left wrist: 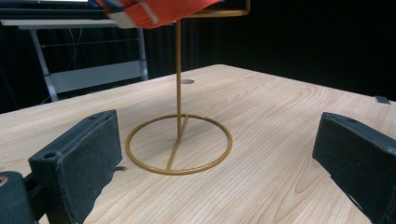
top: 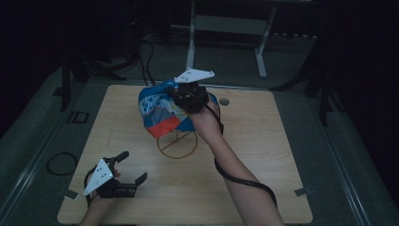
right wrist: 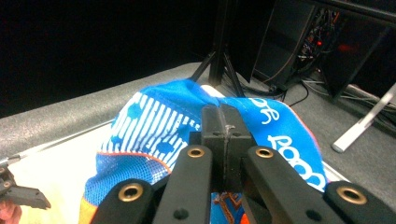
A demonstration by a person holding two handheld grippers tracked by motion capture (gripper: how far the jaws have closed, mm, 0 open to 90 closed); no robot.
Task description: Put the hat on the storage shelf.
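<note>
My right gripper (right wrist: 225, 135) has its jaws pressed flat together, pinching the top of a blue cap (right wrist: 154, 126) with white stripes, white lettering and an orange edge. Bottom left I can see the other gripper's black jaw tip (right wrist: 25, 196) over the pale tabletop (right wrist: 56, 172).

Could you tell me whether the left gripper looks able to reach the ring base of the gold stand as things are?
Probably yes: the left gripper is open, and bare table lies between it and the stand.
</note>
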